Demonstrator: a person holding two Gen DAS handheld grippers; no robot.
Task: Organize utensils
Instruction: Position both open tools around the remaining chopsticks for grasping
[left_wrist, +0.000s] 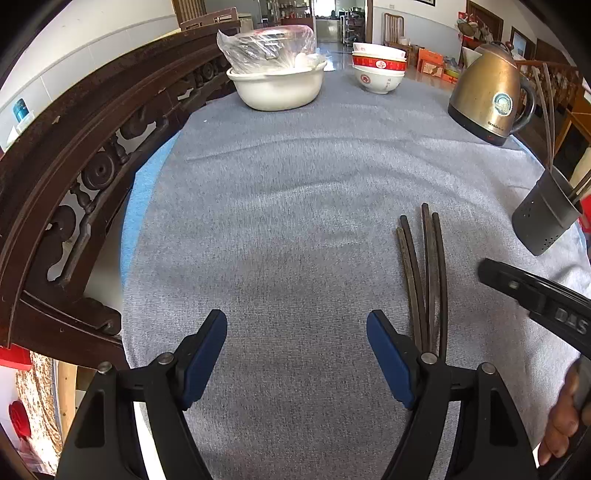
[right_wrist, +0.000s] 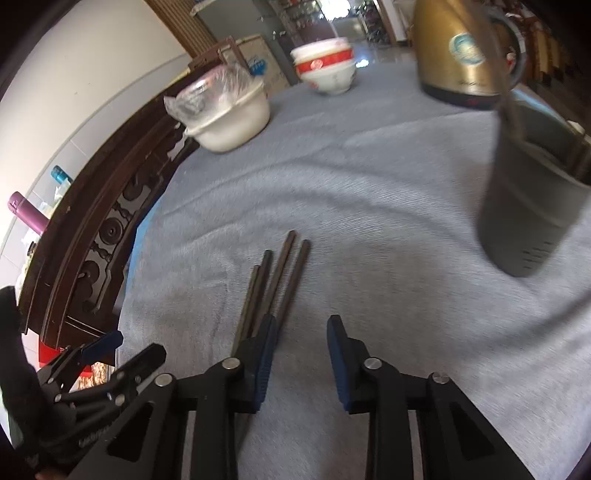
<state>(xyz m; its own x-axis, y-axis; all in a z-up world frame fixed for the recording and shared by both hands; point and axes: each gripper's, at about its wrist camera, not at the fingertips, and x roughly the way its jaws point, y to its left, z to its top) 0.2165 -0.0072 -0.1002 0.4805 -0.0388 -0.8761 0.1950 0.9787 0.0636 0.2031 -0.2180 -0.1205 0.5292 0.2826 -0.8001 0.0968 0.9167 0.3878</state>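
cloth: grey tablecloth (left_wrist: 295, 206) covers my table
basin: white basin (left_wrist: 277, 86) far left, clear plastic bag (left_wrist: 266, 46) inside
bowls: stacked red-banded bowls (left_wrist: 378, 68) far centre
kettle: gold kettle (left_wrist: 487, 92) far right
rail: dark carved wooden rail (left_wrist: 74, 177) along left edge

Grey cloth (left_wrist: 295, 221) over table w/ blue edge; dark carved wood chair back (left_wrist: 74, 177) on left; white wall (left_wrist: 92, 40) behind; glossy floor (left_wrist: 332, 48) toward rear doorway; bright daylight.
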